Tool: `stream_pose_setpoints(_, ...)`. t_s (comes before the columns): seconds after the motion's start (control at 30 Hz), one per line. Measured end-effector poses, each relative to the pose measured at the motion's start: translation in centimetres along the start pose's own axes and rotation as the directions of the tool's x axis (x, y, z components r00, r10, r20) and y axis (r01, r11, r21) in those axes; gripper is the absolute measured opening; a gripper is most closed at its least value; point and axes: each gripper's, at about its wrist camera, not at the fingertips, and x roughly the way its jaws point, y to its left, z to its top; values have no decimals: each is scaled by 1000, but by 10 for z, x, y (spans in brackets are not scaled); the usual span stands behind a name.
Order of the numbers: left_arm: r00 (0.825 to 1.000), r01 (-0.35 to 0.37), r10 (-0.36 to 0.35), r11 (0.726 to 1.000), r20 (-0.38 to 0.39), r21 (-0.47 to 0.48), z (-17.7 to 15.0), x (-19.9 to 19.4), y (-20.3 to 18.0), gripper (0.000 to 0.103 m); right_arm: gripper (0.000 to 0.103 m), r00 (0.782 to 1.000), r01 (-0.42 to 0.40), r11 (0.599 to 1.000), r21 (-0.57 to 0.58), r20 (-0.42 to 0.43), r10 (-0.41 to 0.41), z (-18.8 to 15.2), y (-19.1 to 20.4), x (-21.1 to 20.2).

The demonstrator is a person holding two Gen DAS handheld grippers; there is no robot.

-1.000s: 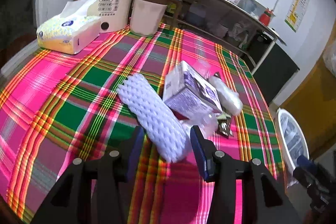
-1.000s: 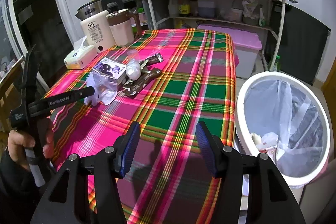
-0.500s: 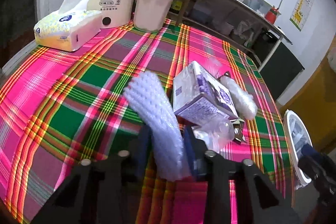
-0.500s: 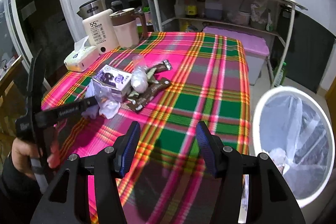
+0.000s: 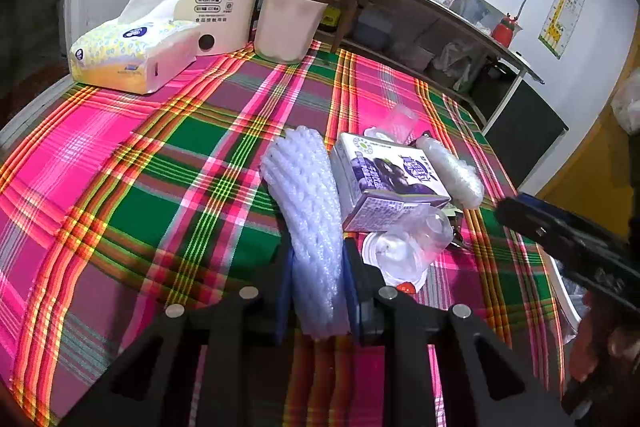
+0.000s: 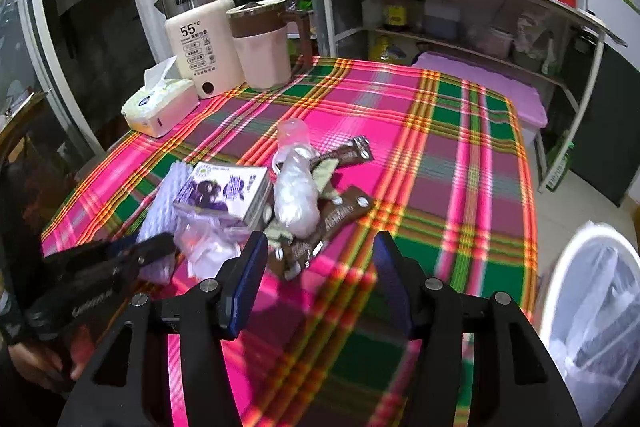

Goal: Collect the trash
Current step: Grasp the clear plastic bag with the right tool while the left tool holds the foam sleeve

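On the plaid tablecloth point(image 5: 120, 155), left claw point(image 5: 316, 291) has just clamped, seemingly firmly, foam netting point(image 5: 308, 195).

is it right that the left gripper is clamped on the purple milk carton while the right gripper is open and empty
Not quite. The left gripper is clamped on the white foam net sleeve, not the purple milk carton, which lies beside it on the cloth; the left wrist view shows this. The right gripper is indeed open and empty.
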Motion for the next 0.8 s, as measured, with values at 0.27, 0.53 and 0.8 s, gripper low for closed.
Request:
stream_pose_setpoints(0.27,1000,12,-12,1000,-1,0,-1,0,1,24,47,999,-16,1000,-23,-34,16,15,9,32)
stream_pose_setpoints(0.53,1000,22,-22,1000,-2,-3,-1,-1,1,24,27,1000,-11,1000,-12,-26,11,15,12,36)
stream_pose_setpoints(0.8,1000,9,-9,1000,7,11,-5,-7,-2,24,26,1000,-3,1000,7,17,3,1,11,2)
